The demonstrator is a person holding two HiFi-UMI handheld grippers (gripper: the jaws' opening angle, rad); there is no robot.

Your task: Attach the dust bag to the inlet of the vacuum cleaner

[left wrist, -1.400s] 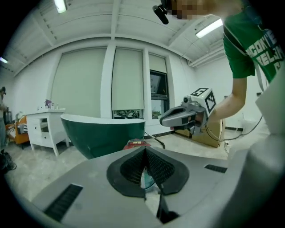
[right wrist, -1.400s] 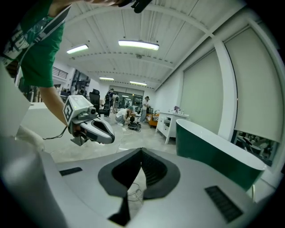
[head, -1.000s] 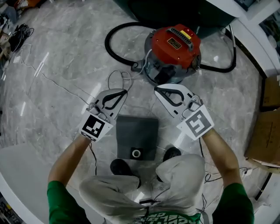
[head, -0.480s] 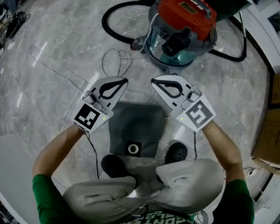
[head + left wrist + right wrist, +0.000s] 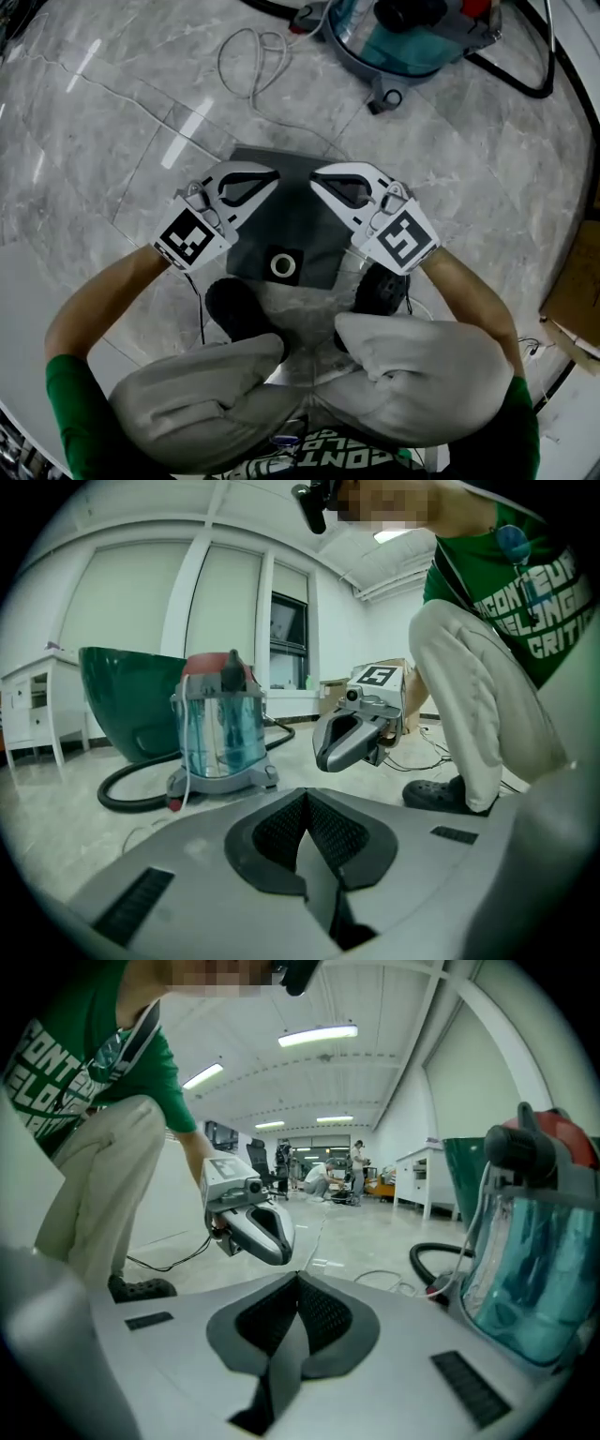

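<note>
Left hand-held gripper [image 5: 263, 175] and right hand-held gripper [image 5: 322, 178], both closed empty, hang above the dust bag [image 5: 299, 228], apparently not touching.

Green shirt [image 5: 511, 592]: white block lettering, partly lost in folds.
- left gripper view, 2 o'clock: "…ONTEUR / …ELANGE… / CRITI…"
- right gripper view, 10 o'clock: "…ONTE… / …ELAN…"
- head view, 6 o'clock: "CONT…" only

Cubes behind left claw [image 5: 270, 175] and right claw [image 5: 317, 178]: black-and-white square code patterns.
</note>
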